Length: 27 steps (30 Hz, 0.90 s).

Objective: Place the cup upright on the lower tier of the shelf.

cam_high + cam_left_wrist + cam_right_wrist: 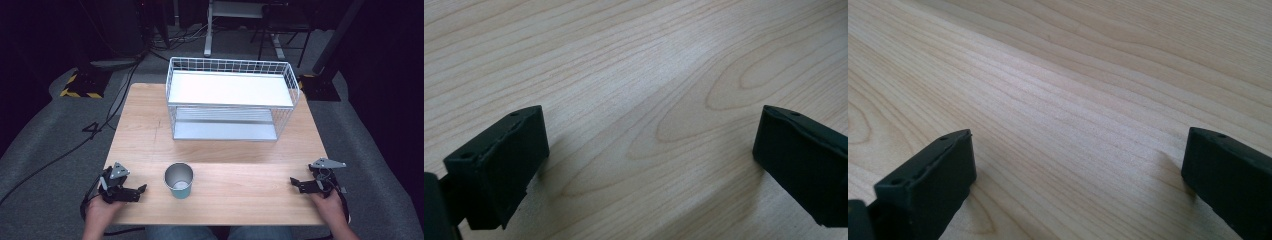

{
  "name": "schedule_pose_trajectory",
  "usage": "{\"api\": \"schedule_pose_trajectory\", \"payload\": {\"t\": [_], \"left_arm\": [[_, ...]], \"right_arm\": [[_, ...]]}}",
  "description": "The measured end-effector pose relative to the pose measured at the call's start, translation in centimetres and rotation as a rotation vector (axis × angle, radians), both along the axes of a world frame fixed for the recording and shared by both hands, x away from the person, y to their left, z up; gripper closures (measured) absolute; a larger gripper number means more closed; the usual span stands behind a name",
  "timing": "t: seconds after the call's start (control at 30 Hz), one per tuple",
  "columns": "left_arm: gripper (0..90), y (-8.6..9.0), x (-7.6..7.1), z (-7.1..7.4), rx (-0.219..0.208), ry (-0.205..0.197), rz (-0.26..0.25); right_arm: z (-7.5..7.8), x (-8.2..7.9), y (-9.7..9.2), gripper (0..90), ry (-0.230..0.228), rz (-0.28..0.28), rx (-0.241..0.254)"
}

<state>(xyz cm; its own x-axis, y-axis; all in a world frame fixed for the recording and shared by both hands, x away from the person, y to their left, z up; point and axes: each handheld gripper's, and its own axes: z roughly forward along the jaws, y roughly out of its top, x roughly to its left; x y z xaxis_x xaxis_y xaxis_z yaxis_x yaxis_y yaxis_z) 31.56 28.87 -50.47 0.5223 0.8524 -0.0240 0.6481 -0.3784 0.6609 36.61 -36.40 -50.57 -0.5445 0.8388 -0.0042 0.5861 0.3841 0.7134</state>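
A metal cup [179,180] with a teal lower band stands upright near the table's front edge, left of centre. My left gripper [141,189] rests low at the front left, a short way left of the cup, pointing right. In the left gripper view it [651,150] is open over bare wood. At the front right my right gripper [294,183] points left, far from the cup. Its jaws [1078,170] stand wide apart in the right gripper view, nothing between them.
A white wire two-tier shelf rack [231,98] stands at the back of the wooden table [215,150]. Beyond the table lie cables, a desk frame and grey floor. Bare wood stretches between the cup and the rack.
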Motion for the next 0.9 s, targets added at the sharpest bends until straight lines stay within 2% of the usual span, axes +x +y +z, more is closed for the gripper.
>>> {"api": "schedule_pose_trajectory", "payload": {"t": [0.27, 0.37, 0.4, 0.5, 0.9], "left_arm": [[9.2, 0.2, -0.3, 0.2, -0.003, -0.004, 0.031], [11.0, 0.2, -0.3, 0.4, -0.026, -0.001, 0.038], [11.6, 0.3, -0.5, 0.7, -0.035, -0.019, 0.042], [12.2, 0.1, -1.0, 1.5, -0.058, -0.040, 0.042], [14.6, -0.6, -3.1, 3.9, -0.069, -0.097, 0.031]], "right_arm": [[0.0, 0.0, 0.1, 1.6, 0.000, -0.006, -0.001], [0.0, 0.0, 0.1, 1.6, 0.000, -0.008, -0.001], [0.0, 0.0, 0.1, 1.6, -0.001, -0.008, -0.002], [0.0, 0.0, 0.1, 1.6, 0.000, -0.008, -0.002], [0.0, 0.0, 0.1, 1.6, 0.000, -0.010, -0.001]]}}
